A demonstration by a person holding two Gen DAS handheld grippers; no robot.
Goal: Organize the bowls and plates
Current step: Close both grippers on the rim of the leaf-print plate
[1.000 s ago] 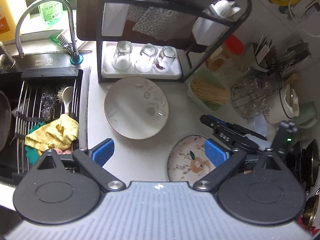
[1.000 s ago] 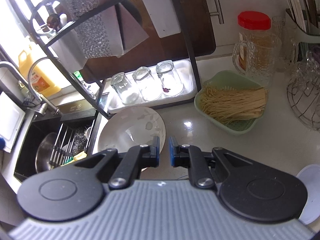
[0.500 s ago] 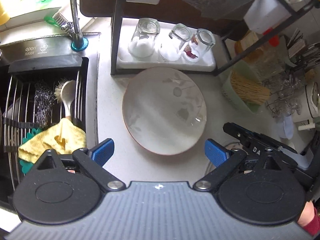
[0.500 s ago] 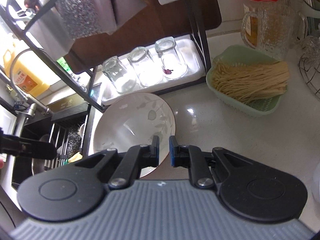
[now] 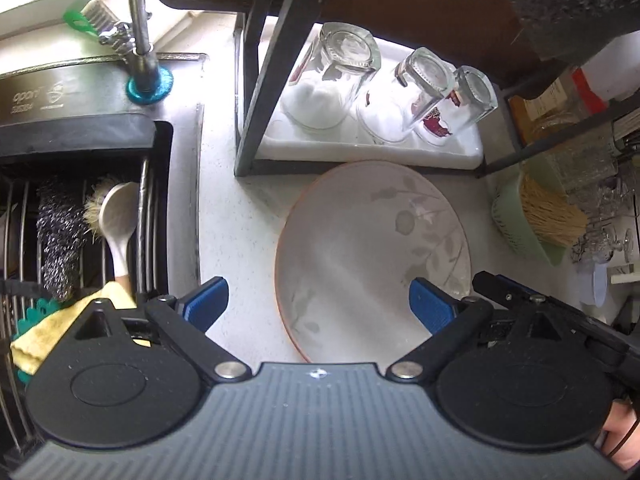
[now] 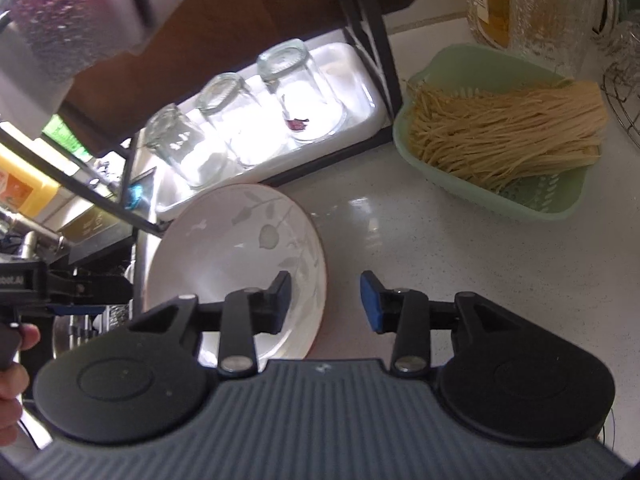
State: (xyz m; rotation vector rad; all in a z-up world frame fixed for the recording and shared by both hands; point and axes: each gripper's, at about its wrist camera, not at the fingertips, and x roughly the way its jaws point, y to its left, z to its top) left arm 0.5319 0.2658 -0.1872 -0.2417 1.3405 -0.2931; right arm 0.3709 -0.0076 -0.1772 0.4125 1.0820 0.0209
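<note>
Right gripper point(image 6: 325, 300) opening (was closed), plate point(image 6: 236, 256) rim between

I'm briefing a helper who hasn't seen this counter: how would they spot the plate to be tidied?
Find the black metal rack beside the sink. In front of its white tray of three upturned glasses, a wide plate lies flat on the counter. Only it is cream with faint grey leaves and a thin reddish rim.

white plate point(image 5: 360, 264) with grey leaf print, orange rim; pale green basket point(image 6: 496, 196).
</note>
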